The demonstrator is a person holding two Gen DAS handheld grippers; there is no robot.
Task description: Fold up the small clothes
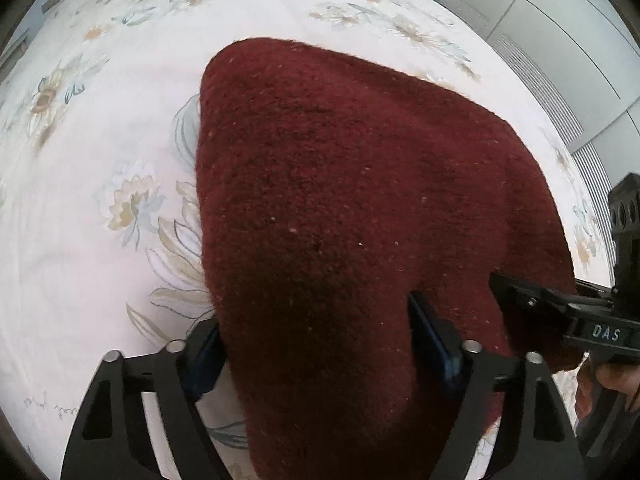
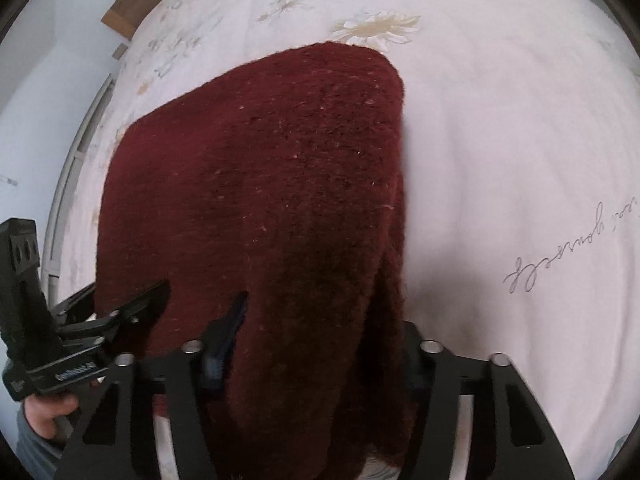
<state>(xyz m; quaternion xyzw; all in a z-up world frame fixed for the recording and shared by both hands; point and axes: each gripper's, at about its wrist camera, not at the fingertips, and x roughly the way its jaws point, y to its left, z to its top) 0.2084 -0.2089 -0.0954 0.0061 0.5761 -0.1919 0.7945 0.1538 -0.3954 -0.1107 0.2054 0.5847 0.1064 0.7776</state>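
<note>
Covering a floral bedsheet point(image 1: 100, 140) beside white cabinets point(image 1: 560, 40), the maroon knit point(image 1: 340, 200) sits clenched in both grippers.

This was a bedroom in a home. A broad white bedsheet printed with pale daisy-like flowers and a line of cursive script point(image 2: 500, 152) covered a soft mattress that filled most of both views. A brown wooden bed frame corner point(image 2: 120, 14) showed past the sheet's far edge, against a plain pale wall point(image 2: 28, 60). On the other side stood white panelled wardrobe doors with slatted vents point(image 1: 560, 40), the kind of fitted storage found beside a bed.
</note>
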